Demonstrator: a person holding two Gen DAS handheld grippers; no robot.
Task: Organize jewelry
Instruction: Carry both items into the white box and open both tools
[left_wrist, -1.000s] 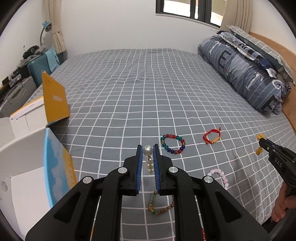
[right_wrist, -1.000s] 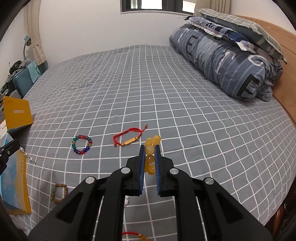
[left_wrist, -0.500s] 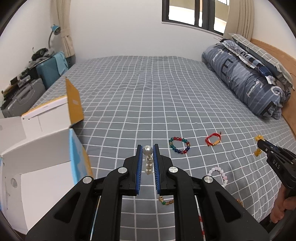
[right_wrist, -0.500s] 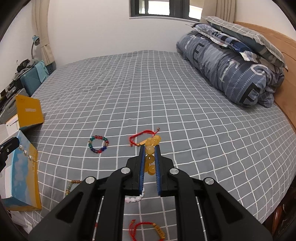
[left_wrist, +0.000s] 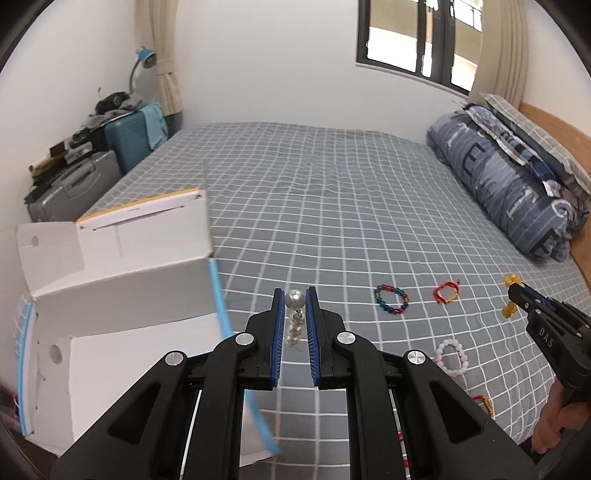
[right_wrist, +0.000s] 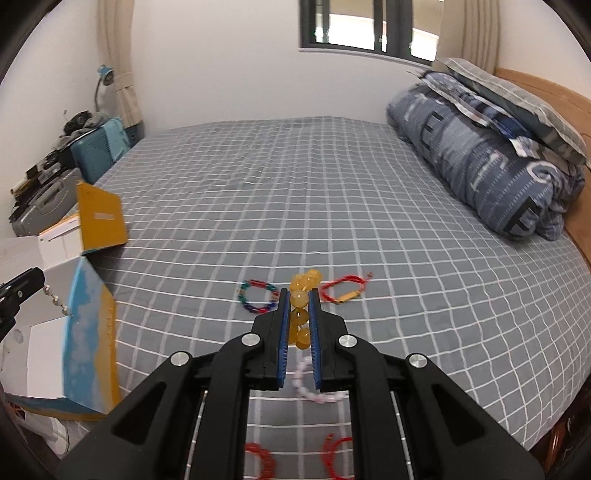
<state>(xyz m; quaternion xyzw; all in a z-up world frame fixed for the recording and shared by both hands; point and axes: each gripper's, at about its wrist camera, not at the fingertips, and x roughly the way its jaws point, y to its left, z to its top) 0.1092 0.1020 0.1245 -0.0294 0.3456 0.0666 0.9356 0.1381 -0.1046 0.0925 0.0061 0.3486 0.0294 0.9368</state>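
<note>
My left gripper (left_wrist: 294, 300) is shut on a pearl bead strand (left_wrist: 294, 321) that hangs between its blue pads, right of the open white box (left_wrist: 122, 291). My right gripper (right_wrist: 299, 299) is shut on a yellow amber bead bracelet (right_wrist: 301, 306), raised above the bed. On the grey checked bedspread (left_wrist: 332, 206) lie a multicoloured bead bracelet (left_wrist: 391, 300), a red cord bracelet (left_wrist: 447, 292) and a pink bead bracelet (left_wrist: 451, 357). In the left wrist view the right gripper (left_wrist: 515, 291) shows at the right edge with the yellow beads. In the right wrist view the left gripper (right_wrist: 38, 278) shows at the left edge, the pearls dangling over the box (right_wrist: 48, 332).
A rolled blue duvet (left_wrist: 509, 192) and pillows lie along the wooden headboard at right. Suitcases (left_wrist: 74, 184) and clutter stand past the bed's left side. More red cord bracelets (right_wrist: 258, 456) lie near the bed's front edge. A person's hand (left_wrist: 557, 417) holds the right gripper.
Both grippers have risen and drifted left, each keeping its beads. The open box now fills more of the left wrist view, and the loose bracelets have slid rightward and downward in view.
</note>
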